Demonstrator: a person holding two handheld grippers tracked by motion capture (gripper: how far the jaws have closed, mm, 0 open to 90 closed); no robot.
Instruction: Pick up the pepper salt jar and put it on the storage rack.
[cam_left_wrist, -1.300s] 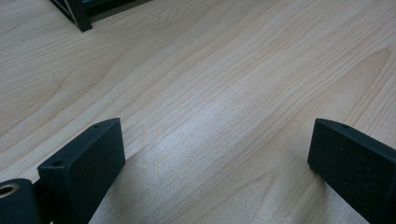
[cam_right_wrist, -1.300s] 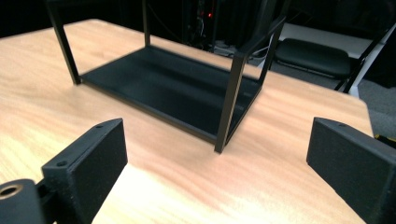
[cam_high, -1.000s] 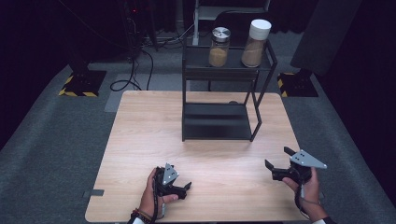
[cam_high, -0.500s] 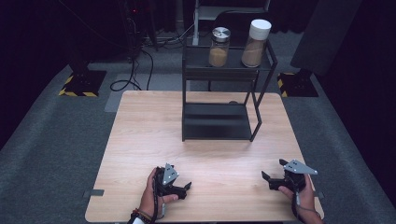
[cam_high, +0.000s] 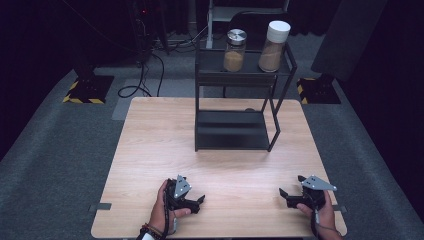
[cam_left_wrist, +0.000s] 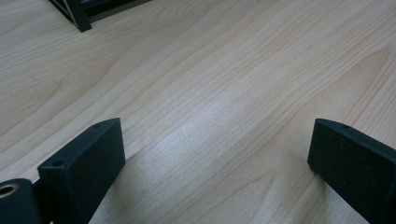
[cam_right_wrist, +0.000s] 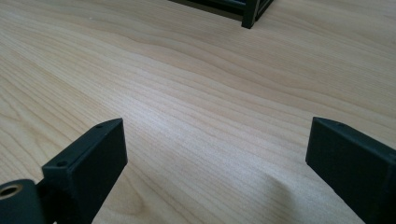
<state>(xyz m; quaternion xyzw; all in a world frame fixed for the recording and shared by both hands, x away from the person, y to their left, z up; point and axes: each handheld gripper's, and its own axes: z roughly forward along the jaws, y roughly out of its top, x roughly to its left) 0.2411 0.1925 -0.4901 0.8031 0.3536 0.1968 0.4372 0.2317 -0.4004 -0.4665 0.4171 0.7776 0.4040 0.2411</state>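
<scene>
Resting low on the near edge of the bench (cam_high: 150, 145), the left hand-held gripper (cam_high: 196, 202) and right hand-held gripper (cam_high: 287, 196) both stand wide open, holding nothing. Well apart, the steel-lidded jar (cam_high: 235, 50) and white-lidded jar (cam_high: 274, 45) stand close together atop the black shelf rack (cam_high: 235, 137); a careless reach risks knocking one jar into its neighbour, or catching the rack's uprights.

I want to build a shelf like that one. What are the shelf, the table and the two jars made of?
The shelf looks like metal painted matt black: thin straight bars, flat dark trays. The table looks like pale wood or a wood-look top, with grain lines and a soft sheen. The two jars look like clear glass or plastic, since brown powder shows through; one lid looks silvery, the other white.
</scene>
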